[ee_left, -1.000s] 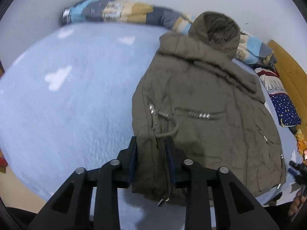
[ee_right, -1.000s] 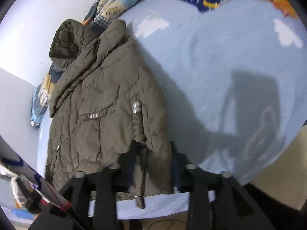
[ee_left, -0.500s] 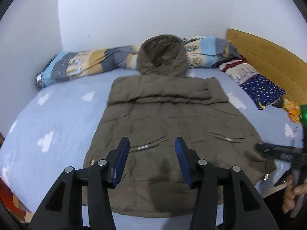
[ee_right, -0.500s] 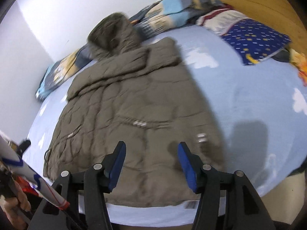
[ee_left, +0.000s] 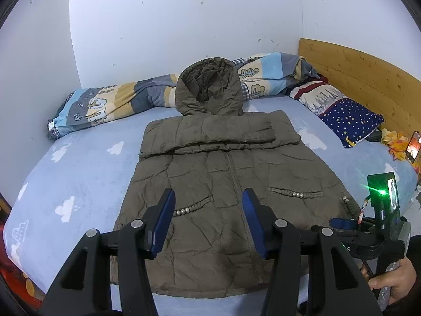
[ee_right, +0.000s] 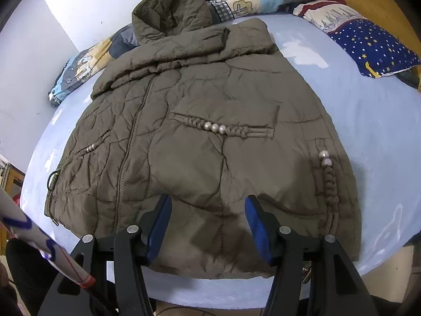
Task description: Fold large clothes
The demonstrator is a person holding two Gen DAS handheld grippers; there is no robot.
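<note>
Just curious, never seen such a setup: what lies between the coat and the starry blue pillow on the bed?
Only bare blue sheet with white cloud prints separates the coat from the starry pillow; the right wrist view shows it best.

The jacket (ee_left: 226, 184) hides the bed (ee_left: 79, 184) beneath it, and its hem disappears behind the left tongs (ee_left: 208, 220). The phone (ee_left: 413, 146) beside the starry pillow (ee_left: 350, 121) shows a screen too small to read.

Olive-brown jacket (ee_left: 226, 179), pale blue sheet (ee_left: 79, 173) – white clouds, navy star-print pillow (ee_left: 350, 121)
</note>
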